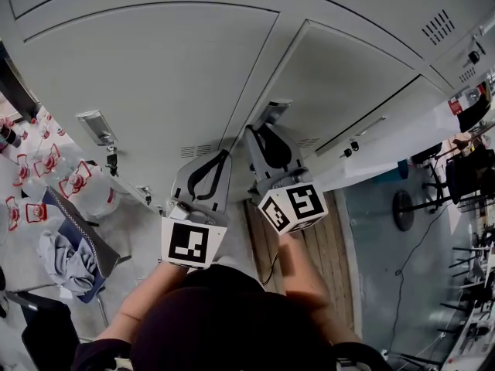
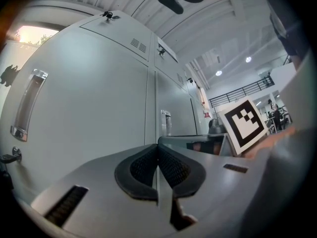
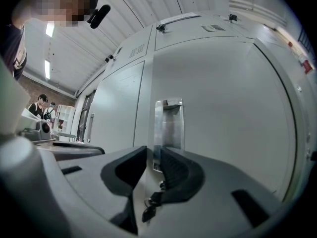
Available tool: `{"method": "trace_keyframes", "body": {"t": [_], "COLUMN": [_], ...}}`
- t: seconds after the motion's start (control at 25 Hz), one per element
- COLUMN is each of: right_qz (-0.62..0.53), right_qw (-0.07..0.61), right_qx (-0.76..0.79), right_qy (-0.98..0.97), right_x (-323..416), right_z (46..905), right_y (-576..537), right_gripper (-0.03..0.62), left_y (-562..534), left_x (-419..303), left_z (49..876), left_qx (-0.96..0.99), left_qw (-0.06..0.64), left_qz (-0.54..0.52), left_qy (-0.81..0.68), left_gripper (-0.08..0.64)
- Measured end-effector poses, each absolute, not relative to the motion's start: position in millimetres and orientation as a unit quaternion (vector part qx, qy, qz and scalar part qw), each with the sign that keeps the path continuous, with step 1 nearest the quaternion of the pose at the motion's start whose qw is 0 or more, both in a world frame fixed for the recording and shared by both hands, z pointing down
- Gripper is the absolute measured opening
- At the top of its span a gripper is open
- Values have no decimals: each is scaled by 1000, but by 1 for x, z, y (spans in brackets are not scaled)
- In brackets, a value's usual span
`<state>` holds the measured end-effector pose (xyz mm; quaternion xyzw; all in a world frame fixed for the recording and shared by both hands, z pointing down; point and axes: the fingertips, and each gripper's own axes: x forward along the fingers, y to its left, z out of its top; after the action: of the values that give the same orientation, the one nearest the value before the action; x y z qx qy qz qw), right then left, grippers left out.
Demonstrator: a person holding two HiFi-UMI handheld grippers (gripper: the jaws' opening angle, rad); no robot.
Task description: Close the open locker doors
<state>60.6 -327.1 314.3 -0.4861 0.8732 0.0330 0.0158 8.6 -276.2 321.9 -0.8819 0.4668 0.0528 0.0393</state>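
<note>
The right gripper (image 3: 153, 152) stands level before a locker door (image 3: 223, 108), jaws narrowly apart on nothing, with the door's handle (image 3: 168, 128) just ahead of its tips. The left gripper (image 2: 158, 148), beside it, is closed and empty. The step in hand looks like seating this door, which sits near flush, though I cannot tell if it is latched; next, the tips should bear squarely and push straight ahead.
</note>
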Motion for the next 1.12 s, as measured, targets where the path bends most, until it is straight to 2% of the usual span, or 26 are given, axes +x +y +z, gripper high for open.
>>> {"method": "trace_keyframes", "body": {"t": [0.96,1.12], "right_qz": [35,29], "right_qw": [5,7], "right_qx": [-477,-480], "right_qy": [878,877], "right_x": [58,61], "right_z": [313,314], "right_y": [-337,-332], "right_gripper": [87,106], "left_y": [-275,-265], "left_x": [5,2], "left_z": [319,318], "left_qx": [-873,-868], "left_qw": [41,46], "left_qz": [51,51], "left_qy": [483,492], "left_gripper": [0,0]}}
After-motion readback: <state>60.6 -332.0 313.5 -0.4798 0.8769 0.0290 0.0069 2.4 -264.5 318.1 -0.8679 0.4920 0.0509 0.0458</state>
